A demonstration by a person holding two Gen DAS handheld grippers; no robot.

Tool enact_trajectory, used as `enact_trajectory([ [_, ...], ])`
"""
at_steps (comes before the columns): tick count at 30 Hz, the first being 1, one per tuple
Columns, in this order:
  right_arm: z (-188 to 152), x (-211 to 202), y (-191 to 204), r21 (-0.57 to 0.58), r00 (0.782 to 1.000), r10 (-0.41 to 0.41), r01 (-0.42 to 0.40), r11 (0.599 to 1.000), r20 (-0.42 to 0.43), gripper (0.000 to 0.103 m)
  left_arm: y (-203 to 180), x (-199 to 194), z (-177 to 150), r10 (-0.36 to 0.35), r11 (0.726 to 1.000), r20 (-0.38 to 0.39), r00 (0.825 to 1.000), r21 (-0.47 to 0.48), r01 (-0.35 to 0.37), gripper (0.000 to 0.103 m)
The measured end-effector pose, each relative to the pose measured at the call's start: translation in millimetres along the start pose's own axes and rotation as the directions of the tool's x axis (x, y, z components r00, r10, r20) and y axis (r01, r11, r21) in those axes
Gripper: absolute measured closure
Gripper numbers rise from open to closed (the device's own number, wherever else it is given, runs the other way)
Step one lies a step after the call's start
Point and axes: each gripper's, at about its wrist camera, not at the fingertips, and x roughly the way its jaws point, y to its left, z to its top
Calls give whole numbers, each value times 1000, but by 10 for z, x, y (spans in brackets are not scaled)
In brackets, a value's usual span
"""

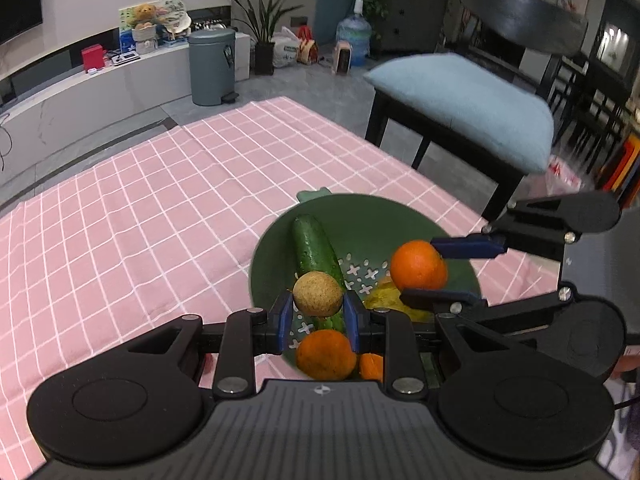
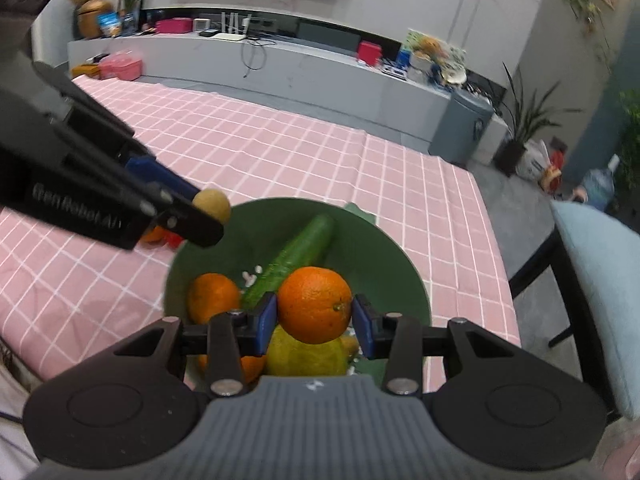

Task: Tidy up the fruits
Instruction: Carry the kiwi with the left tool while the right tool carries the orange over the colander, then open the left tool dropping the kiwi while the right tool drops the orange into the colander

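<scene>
So both claws have a fruit in them right now. The left claw (image 1: 319, 315) is clamped on a small round tan fruit (image 1: 319, 294), rough-skinned, maybe a longan or a small kiwi, hard to call. Its blue pads (image 1: 285, 314) press on either side, and the fruit hangs above the near part of the green colander bowl (image 1: 360, 216). The right claw (image 2: 315, 322) is squeezing an orange (image 2: 315, 304) between its pads, also held up over the bowl, roughly above a yellow fruit (image 2: 306, 354) that looks like a lemon.

Lying in the bowl: a cucumber (image 1: 314, 246) stretched lengthwise, another orange (image 1: 326, 354) at the near edge, plus a bit more orange (image 1: 371, 366) peeking next to it that I can't really identify. The bowl sits on a surface covered with a pink checked tablecloth (image 1: 160, 200), near the corner by a black chair with a blue cushion (image 1: 464, 108).

My read is that this is the lift-out step, each claw pulling one fruit out for sorting, though they could equally be about to drop them in. There's no obvious second container in view, so the next move probably means carrying each fruit clear of the rim to an open patch of cloth and setting it down gently. Both fruits are round and will roll, so release low.
</scene>
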Motion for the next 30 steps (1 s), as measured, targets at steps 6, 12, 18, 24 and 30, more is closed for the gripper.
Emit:
enact_trajectory([
  [6,53,276,-139,45,1000,2,-1,999,-24,66,-83,257,60,79,996,-66,995,40,-77,73],
  [12,84,587,-218,54,997,-4,8,999,-72,65,-118,411,77,137,988,-107,985,82,-128,73],
  [18,82,810,-264,54,993,8,-2,999,-118,65,-115,509,70,169,981,-131,977,114,-155,73],
  [24,56,945,-254,47,988,22,-15,999,-150,65,-98,572,66,163,982,-144,976,115,-147,73],
  [30,41,987,-269,56,987,29,-20,998,-160,65,-79,605,45,162,983,-158,974,114,-145,73],
])
